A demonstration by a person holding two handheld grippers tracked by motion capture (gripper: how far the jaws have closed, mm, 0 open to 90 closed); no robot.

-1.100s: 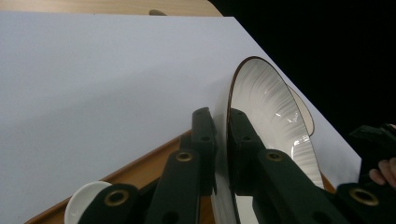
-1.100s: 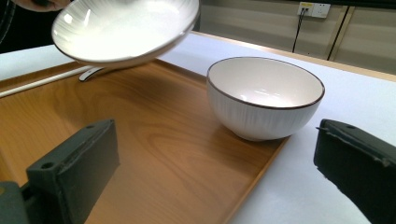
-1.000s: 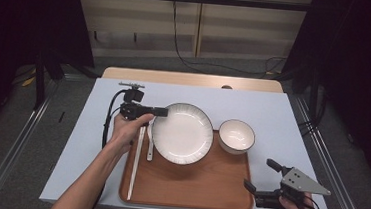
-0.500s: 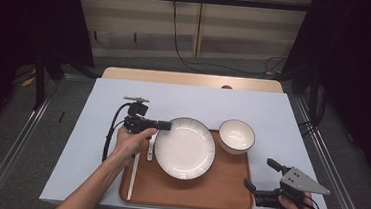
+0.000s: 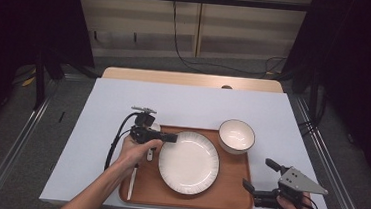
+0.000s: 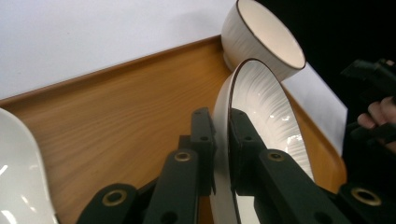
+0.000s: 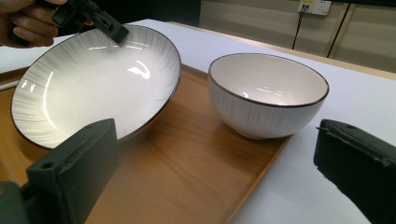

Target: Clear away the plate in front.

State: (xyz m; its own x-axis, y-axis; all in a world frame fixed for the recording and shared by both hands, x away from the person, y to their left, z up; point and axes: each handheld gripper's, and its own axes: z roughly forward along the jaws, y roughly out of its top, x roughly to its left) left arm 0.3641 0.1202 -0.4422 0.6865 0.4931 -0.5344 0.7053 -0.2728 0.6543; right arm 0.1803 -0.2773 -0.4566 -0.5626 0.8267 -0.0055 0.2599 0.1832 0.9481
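A white plate [image 5: 188, 162] with a dark rim lies tilted over the wooden tray [image 5: 226, 198]. My left gripper [image 5: 171, 138] is shut on its far left rim and holds that side raised. In the left gripper view the black jaws [image 6: 223, 140] pinch the plate [image 6: 266, 116] edge-on. A white bowl [image 5: 236, 136] stands at the tray's far right corner. My right gripper [image 5: 259, 174] hovers by the tray's near right corner, open, with nothing in it. In the right gripper view, that gripper [image 7: 215, 163] faces the plate [image 7: 93, 88] and the bowl [image 7: 266, 93].
A white spoon [image 5: 150, 155] and chopsticks [image 5: 131, 178] lie along the tray's left side, under my left hand. The tray sits on a white table [image 5: 188, 105]; a cable [image 5: 115, 144] trails from the left gripper across it.
The left gripper has carried the plate toward the near side and lower, from the tray's far edge to its middle. The right gripper has stayed put.
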